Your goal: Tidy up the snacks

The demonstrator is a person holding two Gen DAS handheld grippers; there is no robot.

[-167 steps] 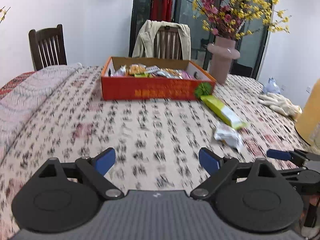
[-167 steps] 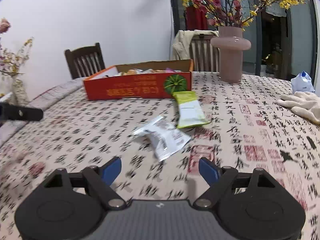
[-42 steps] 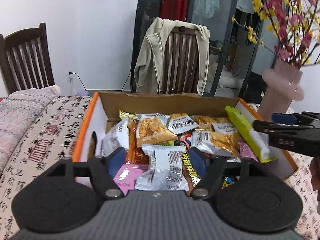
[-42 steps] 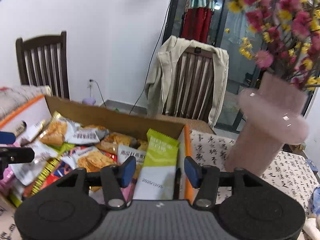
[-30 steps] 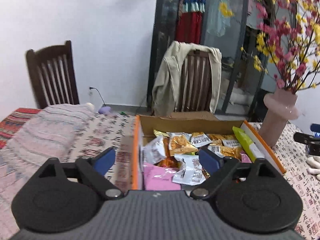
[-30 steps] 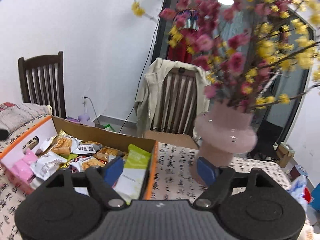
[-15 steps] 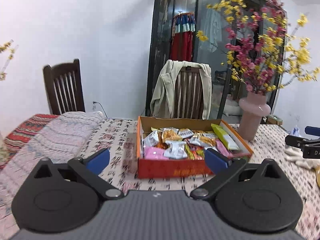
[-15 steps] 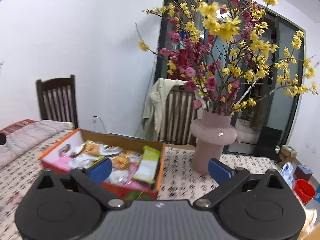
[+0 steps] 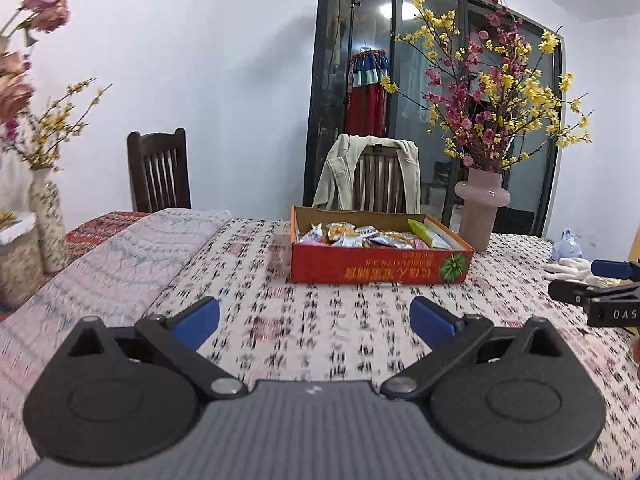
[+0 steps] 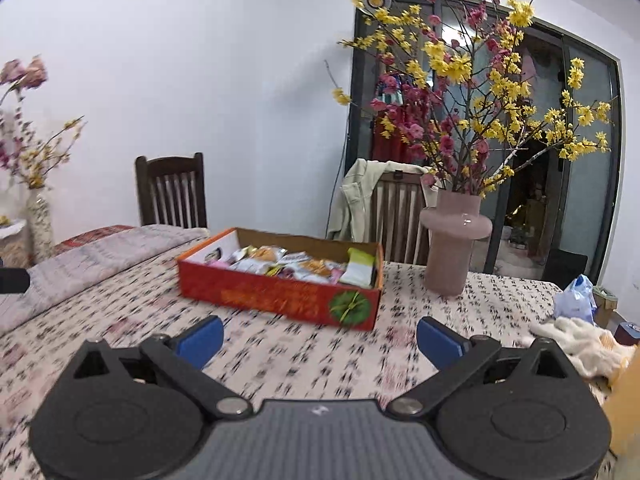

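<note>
An orange-red cardboard box (image 9: pixel 380 270) full of snack packets stands on the patterned tablecloth; it also shows in the right wrist view (image 10: pixel 276 294). A green packet (image 9: pixel 428 234) leans at the box's right end, seen too in the right wrist view (image 10: pixel 360 266). A white packet (image 9: pixel 348 240) lies among the others. My left gripper (image 9: pixel 314 320) is open and empty, well back from the box. My right gripper (image 10: pixel 318 340) is open and empty, also back from the box; its fingers (image 9: pixel 612 268) show at the right edge of the left wrist view.
A pink vase (image 10: pixel 454 244) with flowering branches stands right of the box. White gloves (image 10: pixel 580 342) and a blue bag (image 10: pixel 576 300) lie at the right. A folded quilt (image 9: pixel 120 256) covers the table's left. Chairs (image 9: pixel 160 172) stand behind. A tall vase (image 9: pixel 46 224) is far left.
Both grippers let go of their packets into the box, opened wide and pulled back and away from it. The box now looks smaller and farther.
</note>
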